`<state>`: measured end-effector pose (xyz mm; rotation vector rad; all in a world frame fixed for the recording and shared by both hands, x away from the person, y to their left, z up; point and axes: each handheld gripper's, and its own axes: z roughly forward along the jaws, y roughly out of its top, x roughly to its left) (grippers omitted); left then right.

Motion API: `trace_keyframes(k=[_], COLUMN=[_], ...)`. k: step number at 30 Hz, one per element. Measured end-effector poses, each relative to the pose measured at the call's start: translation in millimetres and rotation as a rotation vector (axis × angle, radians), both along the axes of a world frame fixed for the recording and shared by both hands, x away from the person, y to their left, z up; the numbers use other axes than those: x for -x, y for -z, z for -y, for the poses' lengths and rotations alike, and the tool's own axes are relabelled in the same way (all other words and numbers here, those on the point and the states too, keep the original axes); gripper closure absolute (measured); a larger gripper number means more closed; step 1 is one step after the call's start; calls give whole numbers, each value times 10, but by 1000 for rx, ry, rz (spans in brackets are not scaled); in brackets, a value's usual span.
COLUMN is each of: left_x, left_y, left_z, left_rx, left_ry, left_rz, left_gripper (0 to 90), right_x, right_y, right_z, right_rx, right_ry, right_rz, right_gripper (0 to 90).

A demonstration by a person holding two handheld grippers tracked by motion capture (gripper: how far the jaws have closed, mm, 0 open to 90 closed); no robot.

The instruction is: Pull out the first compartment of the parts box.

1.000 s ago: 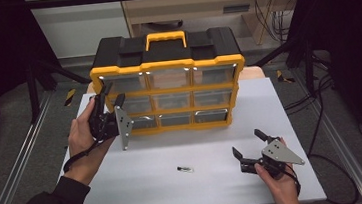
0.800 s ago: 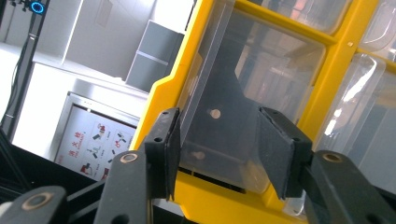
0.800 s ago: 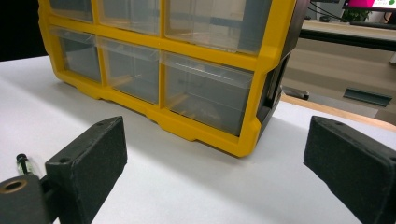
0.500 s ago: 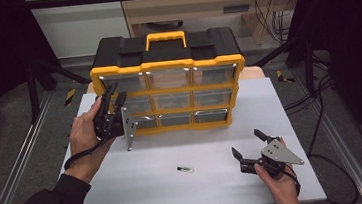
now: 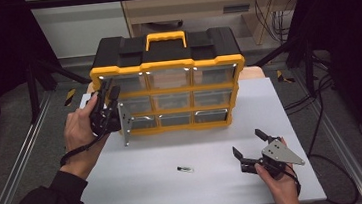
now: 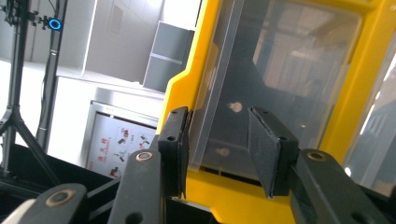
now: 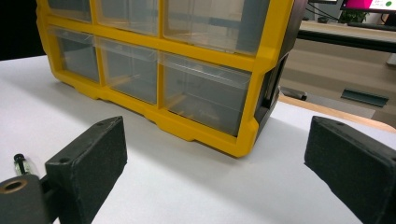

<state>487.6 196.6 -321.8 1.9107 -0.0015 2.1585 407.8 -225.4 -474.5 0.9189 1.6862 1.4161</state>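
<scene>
On the white worktop [image 5: 141, 181] stands one yellow organiser [image 5: 168, 95] with nine clear drawers. The left gripper [image 6: 219, 154], jaws just closing, straddles the top-left drawer's [image 6: 261, 88] lip, not yet pinching. Its lip runs crosswise between the jaws. The right gripper [image 5: 248, 150] rests released.

Small dark item [image 5: 185, 169] on desk [image 5: 177, 192]: too small to identify, possibly a bit; cut by edge in right gripper view.

Left gripper [image 5: 106, 96] shifted slightly toward the top-left drawer [image 5: 119, 83] of the yellow organizer [image 5: 171, 128], jaws having just been closing around the clear drawer front edge [image 6: 205, 107]; one pad ended against it, the other remained just apart from it.
</scene>
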Motion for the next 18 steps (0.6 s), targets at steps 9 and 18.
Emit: trace_keyframes(k=[9, 18], left_x=[-72, -106], left_y=[13, 18], left_z=[-28, -31], left_rx=[-51, -53], left_ry=[-13, -26], left_rz=[27, 29], left_gripper=[601, 605], right_x=[-3, -5], right_y=[5, 9], right_z=[2, 3], right_rx=[4, 3], right_ry=[0, 1], right_rz=[-2, -3], right_gripper=[61, 59])
